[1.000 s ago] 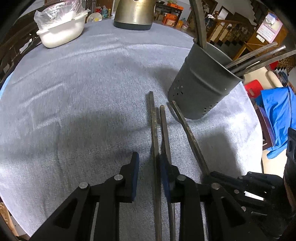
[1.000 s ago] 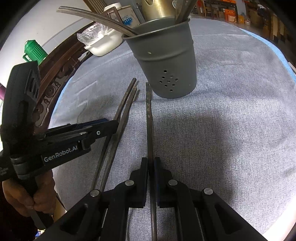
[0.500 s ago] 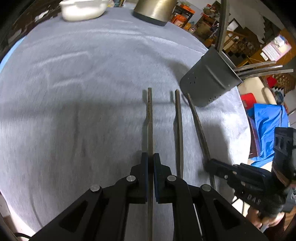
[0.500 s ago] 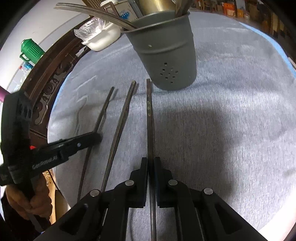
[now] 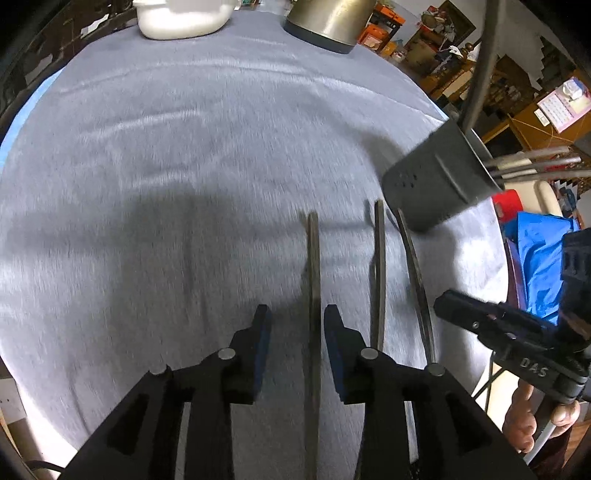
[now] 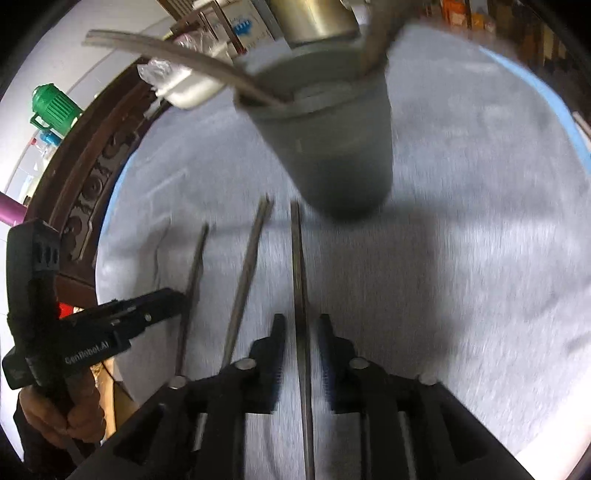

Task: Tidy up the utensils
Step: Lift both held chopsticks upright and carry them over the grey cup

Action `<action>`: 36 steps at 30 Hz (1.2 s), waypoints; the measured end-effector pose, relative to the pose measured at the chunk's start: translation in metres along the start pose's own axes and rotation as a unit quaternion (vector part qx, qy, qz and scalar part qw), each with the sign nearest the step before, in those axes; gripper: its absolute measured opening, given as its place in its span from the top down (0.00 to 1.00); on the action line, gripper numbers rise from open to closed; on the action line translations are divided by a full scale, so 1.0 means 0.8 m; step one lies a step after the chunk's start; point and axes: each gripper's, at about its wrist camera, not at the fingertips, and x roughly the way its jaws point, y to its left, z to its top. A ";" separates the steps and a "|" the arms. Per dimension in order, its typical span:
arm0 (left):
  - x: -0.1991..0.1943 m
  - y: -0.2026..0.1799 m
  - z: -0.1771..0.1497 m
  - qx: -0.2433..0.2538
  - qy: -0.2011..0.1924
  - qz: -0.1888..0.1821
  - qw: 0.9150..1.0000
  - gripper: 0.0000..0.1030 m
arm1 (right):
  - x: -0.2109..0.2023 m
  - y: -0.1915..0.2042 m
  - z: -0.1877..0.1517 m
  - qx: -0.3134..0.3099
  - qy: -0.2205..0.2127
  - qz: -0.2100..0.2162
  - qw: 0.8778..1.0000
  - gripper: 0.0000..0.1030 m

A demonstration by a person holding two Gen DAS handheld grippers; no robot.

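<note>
The left claw is opening, its blue-padded fingers standing a narrow way apart on either side of a long dark metal chopstick, with a gap between pads and metal. That chopstick lies flat on the grey cloth of the round tabletop, pointing away from the claw.

The right claw is opening too. A second chopstick runs straight between its fingers, and the pads stand clear of it on both sides. From the left wrist view this claw shows at the right edge of the tabletop, and a hand grips its handle below.

Between the two outer sticks lies a third chopstick, so three rest side by side, near one another but apart, all aimed toward a dark grey utensil cup with small holes low in its wall. The cup stands just beyond their far tips and holds several more metal utensils that lean out over its rim.

Farther off, at the far edge of the tabletop, sit a white dish and a brass-coloured metal pot. Beyond the right edge a blue cloth is bunched up, lower than the tabletop.
</note>
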 end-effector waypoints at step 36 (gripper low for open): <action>-0.132 -0.019 0.019 0.019 -0.198 -0.016 0.980 0.95 | -0.101 0.037 0.007 -0.073 -0.174 0.052 0.981 0.94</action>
